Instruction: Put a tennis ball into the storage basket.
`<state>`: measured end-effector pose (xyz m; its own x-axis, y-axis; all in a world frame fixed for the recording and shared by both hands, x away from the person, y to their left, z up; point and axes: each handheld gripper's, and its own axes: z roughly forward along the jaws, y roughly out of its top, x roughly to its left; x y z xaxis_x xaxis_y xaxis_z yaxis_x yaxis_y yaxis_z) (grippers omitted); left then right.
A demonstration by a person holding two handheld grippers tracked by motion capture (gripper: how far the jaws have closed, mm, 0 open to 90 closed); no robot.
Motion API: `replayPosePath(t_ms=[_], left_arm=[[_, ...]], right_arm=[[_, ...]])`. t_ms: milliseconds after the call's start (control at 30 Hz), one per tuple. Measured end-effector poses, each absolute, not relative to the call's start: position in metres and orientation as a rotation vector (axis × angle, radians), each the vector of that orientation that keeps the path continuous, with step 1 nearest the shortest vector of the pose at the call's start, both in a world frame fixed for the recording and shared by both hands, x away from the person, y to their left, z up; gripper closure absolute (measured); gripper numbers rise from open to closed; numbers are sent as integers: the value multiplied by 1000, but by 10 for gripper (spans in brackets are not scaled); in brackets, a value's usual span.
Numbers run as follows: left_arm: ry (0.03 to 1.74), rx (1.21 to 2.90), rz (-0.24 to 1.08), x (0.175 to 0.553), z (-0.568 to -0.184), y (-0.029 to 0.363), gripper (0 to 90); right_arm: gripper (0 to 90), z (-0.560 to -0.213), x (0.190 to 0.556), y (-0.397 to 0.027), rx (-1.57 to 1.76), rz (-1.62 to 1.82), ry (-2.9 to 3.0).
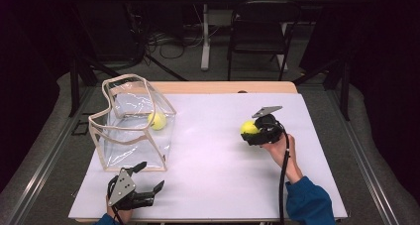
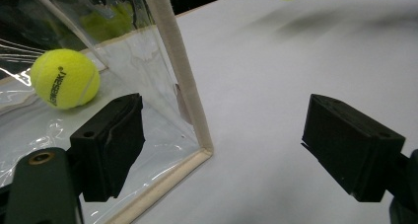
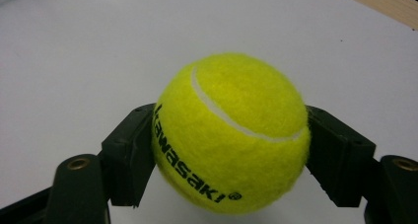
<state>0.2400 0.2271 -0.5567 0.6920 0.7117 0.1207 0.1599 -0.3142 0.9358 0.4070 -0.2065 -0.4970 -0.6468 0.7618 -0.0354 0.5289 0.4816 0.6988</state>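
Note:
My right gripper is shut on a yellow tennis ball and holds it above the white table top, right of centre. In the right gripper view both black pads press the sides of that ball. A clear plastic bag with cream trim stands at the left with a second tennis ball inside. My left gripper rests near the front edge just below the bag, jaws wide open. In the left gripper view the bag's corner seam stands between the pads, with the inner ball behind the plastic.
The table's wooden back edge shows beyond the white sheet. A black chair and a white table leg stand on the floor behind. Metal rails run along both sides of the table.

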Motion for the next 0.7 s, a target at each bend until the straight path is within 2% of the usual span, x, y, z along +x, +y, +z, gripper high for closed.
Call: replayPosePath(t_ms=[700], left_arm=[[683,1839,650,240,-557,227,159]], right_arm=[[264,-495,398,-186,1010,986,2438]])
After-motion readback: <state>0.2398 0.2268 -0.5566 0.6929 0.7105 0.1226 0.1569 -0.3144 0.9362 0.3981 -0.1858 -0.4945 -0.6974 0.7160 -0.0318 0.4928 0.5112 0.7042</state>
